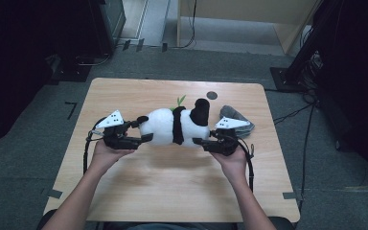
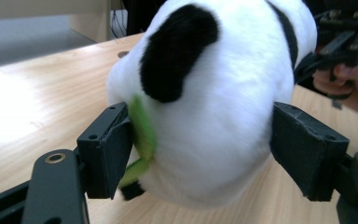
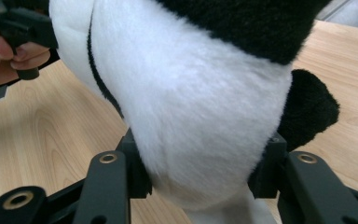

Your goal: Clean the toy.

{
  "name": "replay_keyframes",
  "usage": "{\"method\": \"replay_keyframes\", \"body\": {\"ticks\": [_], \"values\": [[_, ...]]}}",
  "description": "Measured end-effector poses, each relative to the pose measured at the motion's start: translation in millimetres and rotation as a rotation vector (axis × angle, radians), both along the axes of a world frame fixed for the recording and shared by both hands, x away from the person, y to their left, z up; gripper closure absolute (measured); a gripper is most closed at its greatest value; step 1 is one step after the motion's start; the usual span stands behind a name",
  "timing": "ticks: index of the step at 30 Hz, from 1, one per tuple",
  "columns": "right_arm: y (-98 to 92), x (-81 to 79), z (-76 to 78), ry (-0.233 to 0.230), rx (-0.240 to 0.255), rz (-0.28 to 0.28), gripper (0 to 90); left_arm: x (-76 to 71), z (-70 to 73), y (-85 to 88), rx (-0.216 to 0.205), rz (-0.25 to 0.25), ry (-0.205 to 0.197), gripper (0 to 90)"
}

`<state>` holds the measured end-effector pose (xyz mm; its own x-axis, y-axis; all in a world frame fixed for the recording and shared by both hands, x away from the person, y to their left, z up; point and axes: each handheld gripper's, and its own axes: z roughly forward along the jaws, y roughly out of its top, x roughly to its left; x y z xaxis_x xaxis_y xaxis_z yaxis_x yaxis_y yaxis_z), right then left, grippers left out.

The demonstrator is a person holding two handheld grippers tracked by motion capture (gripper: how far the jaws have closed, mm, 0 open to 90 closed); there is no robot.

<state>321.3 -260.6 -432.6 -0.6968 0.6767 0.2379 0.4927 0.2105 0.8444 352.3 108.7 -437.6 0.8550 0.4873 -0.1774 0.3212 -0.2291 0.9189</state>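
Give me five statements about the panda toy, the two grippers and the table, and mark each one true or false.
1. The plush panda lies between the left gripper and the right gripper. True.
2. The right gripper's jaws press into the panda's white fur. True.
3. The grey cloth covers the panda. False: it lies behind the right gripper.
4. The table is glass. False: it is light wood.
5. A green leaf lies by the left gripper's jaw. True.

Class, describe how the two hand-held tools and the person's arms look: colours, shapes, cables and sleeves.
The left tool and the right tool are black, each with two blocky jaws on arms with brass-ringed holes. Each carries a grey three-cornered plate with dark marks on top and trails a black cable. The forearms are bare; no sleeves or gloves show.
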Motion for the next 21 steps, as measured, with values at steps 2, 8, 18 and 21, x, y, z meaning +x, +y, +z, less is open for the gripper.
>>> {"method": "replay_keyframes", "body": {"ticks": [2,8,18,21], "values": [[-2.4,0.0,0.8,0.012,0.002,-0.011,54.4,-0.9,-2.1,0.7,0.033,0.004,0.002,25.6],[-11.9,-1.2,4.5,0.029,0.052,-0.035,54.3,-2.4,-10.1,0.2,0.054,-0.021,0.013,29.6],[-7.3,-2.1,4.4,0.046,0.044,0.007,46.3,-3.4,-16.5,-13.0,0.081,-0.012,0.028,39.3],[-6.1,-0.9,2.5,0.065,0.051,0.024,39.8,-1.6,-15.3,-9.1,0.060,-0.004,0.053,43.0]]}}
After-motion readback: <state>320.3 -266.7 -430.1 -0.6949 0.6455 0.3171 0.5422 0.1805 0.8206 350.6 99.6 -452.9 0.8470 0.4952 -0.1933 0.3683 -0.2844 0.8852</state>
